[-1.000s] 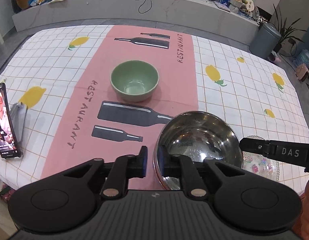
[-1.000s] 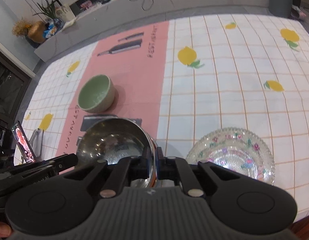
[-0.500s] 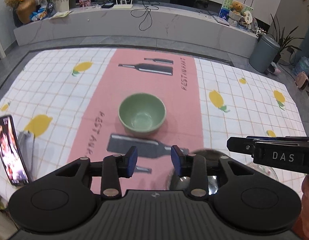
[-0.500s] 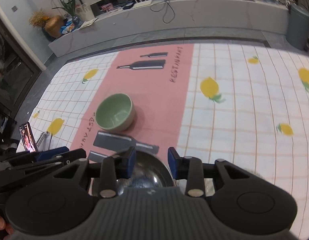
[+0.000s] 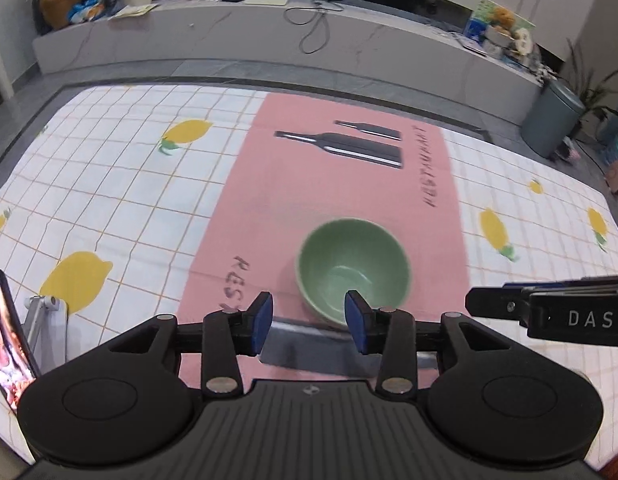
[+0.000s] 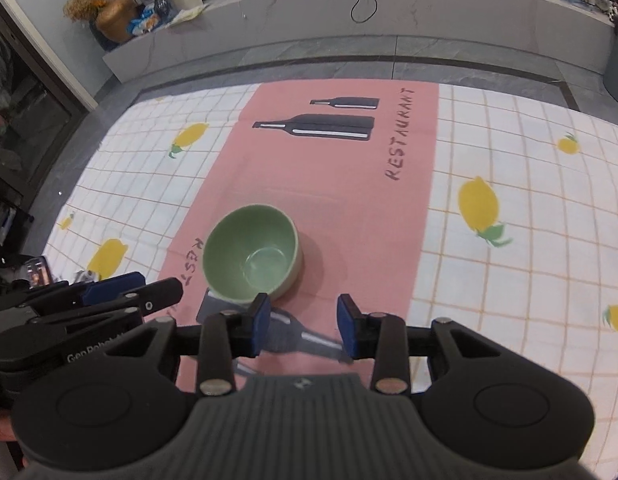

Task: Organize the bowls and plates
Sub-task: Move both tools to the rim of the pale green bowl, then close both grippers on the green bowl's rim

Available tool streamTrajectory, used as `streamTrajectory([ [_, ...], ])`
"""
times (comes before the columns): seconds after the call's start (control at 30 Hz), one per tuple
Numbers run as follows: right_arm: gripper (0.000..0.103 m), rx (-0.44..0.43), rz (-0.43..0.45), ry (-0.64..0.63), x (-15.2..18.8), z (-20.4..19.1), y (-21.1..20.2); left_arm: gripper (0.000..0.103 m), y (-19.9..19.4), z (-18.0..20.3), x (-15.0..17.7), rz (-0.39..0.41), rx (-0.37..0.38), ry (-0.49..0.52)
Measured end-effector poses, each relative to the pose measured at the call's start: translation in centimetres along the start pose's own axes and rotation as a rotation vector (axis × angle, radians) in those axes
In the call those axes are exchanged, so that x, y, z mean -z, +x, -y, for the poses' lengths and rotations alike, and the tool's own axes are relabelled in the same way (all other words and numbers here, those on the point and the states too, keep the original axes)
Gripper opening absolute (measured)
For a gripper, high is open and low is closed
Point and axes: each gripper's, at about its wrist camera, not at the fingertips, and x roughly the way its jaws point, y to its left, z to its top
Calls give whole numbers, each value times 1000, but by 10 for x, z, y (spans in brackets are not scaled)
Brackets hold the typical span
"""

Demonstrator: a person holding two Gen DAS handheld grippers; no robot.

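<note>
Nearest in each wrist view are two black fingers tipped with blue pads. The left gripper [image 5: 308,322] stands partly open with nothing between its pads, only the cloth below; its jaws have just been opening. The right gripper [image 6: 303,324] is likewise partly open and empty, its jaws also just opened, and it hangs over a printed bottle shape. Each tool shows at the edge of the other's view, side by side.

Just beyond the fingertips sits one green bowl [image 5: 353,270], upright and empty, on the pink centre strip of the tablecloth [image 5: 121,200]; it touches neither gripper. At the left edge one phone [image 5: 7,344] leans on a small stand, its screen lit.

Farther out, the pink strip carries two printed bottles and one word, RESTAURANT. Past the table runs a long grey ledge [image 6: 349,36] with one loose cable, and one grey bin [image 5: 553,120] stands at right.
</note>
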Motion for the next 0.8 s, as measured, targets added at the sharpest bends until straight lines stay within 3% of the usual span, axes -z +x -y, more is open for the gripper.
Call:
streamTrajectory([
  [0.13,36,-4,-48,30,-15,-3,30,47,18,-9,-5,5,34,-59],
  [0.43,36,27,-112,51,-32,-10,76,45,57,-17,-13,-72,70,-123],
  [0.53,34,29,-131,61,-35,-10,87,37,67,-20,-14,-94,76,-149],
  [0.8,14,-4,-189,112,-36,-6,111,11,86,-24,-11,-128,77,-198],
])
